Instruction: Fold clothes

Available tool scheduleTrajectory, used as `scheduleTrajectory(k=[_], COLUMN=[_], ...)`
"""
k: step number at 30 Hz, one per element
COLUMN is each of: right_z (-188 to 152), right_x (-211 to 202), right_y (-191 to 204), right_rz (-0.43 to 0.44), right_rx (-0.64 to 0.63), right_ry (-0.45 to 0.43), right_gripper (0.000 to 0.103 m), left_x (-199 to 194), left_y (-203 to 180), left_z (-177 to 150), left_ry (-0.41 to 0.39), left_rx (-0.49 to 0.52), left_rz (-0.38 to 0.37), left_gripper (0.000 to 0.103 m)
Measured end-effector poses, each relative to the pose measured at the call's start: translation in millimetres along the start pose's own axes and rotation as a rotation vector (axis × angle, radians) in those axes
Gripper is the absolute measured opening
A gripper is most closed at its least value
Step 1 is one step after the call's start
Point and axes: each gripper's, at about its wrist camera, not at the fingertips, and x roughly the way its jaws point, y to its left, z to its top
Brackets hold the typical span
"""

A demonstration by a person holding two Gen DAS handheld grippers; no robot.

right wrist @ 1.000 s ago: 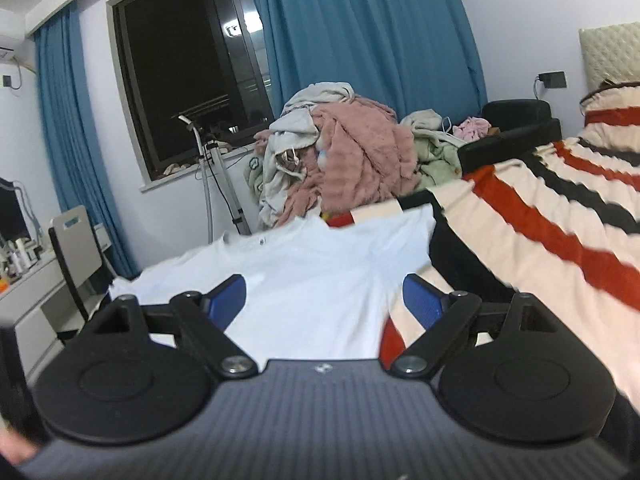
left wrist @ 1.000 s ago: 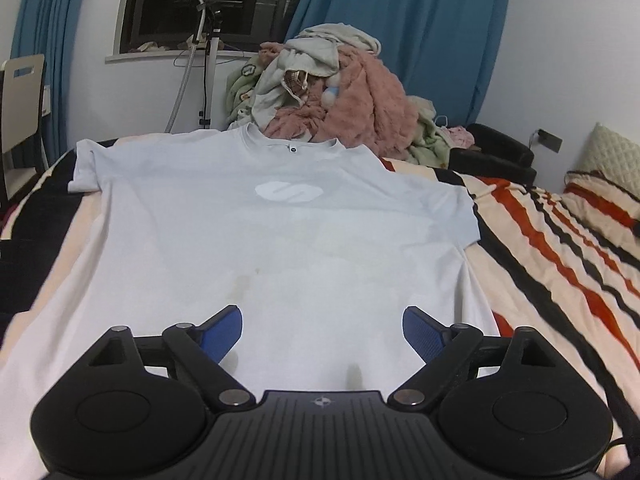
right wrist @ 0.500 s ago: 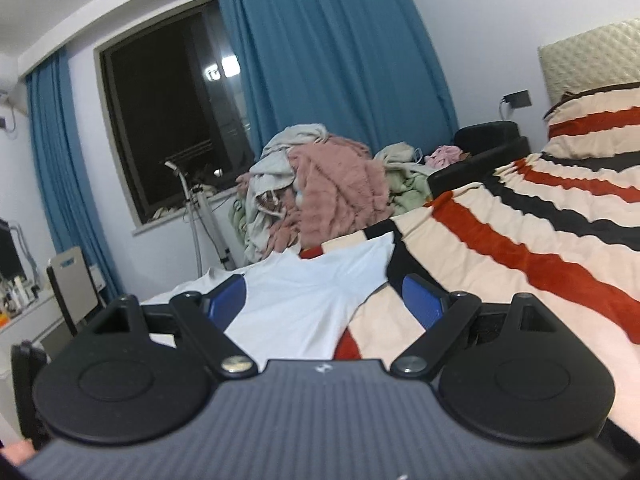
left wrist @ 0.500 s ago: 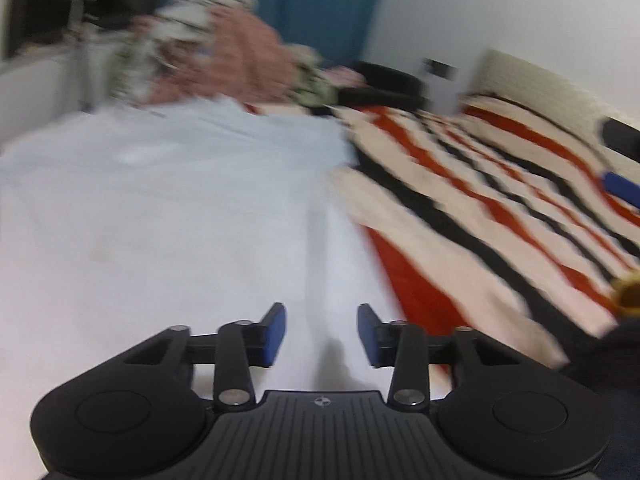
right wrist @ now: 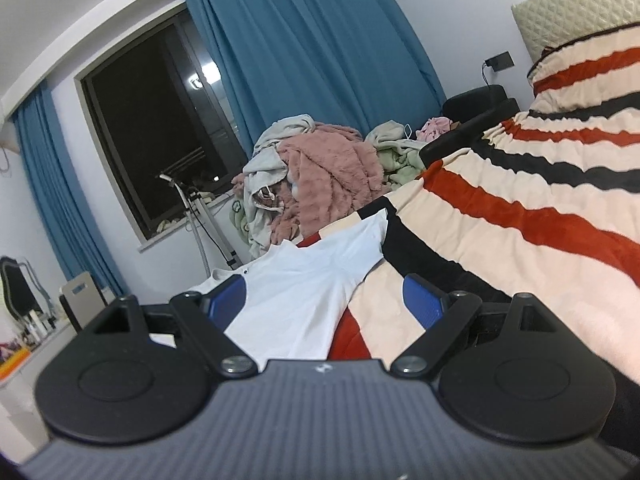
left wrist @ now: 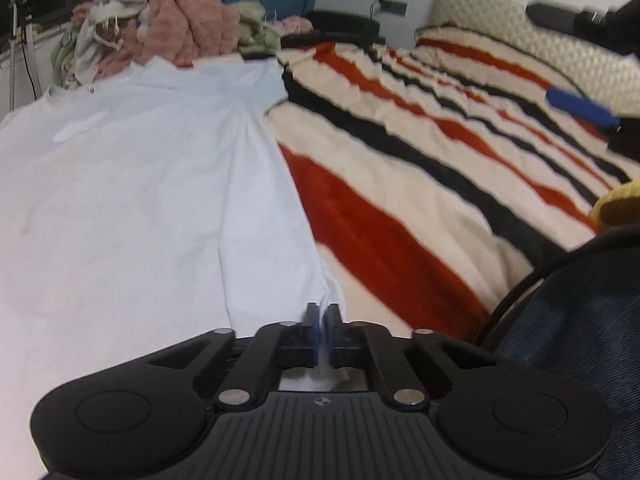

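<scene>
Your left wrist camera sits low, close over white T-shirt (left wrist: 132, 184) hem, facing up bed toward clothes pile (left wrist: 160, 28). Your right wrist camera sits higher, farther back, facing window (right wrist: 160, 128). Both share shirt, pile, striped blanket (left wrist: 420, 184).

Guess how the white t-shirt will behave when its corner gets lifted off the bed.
The white t-shirt probably drapes limp: it lies flat with soft creases on the striped blanket. It looks thin, so likely light. The left hand-held gripper, shut at its hem corner, may drag trailing fabric over the fuzzy blanket.

White T-shirt (left wrist: 132, 184) flat on bed; hem corner pinched
</scene>
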Motion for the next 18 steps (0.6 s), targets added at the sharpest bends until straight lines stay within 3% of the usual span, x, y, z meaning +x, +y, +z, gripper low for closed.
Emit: scheduleTrajectory(k=[7,11,18], right_z=[0,0,1], right_x=[-5,-9,-7], right_y=[-8,-10,-12], right_rz=[0.014,0.025,0.01], right_rx=[0.055,0.066,0.065], right_ry=[-0.038,-0.065,-0.07], right_gripper=[0.087,0.087,0.088], left_x=[-18,0,52], left_y=[-5,-16,-51], left_z=[23,36,49], left_ry=[-0.074,-0.049,0.017], left_rx=[-0.121,-0.197,-0.204], left_rz=[-0.154,-0.238,-0.322], left_gripper=[0.002,0.001,0.001])
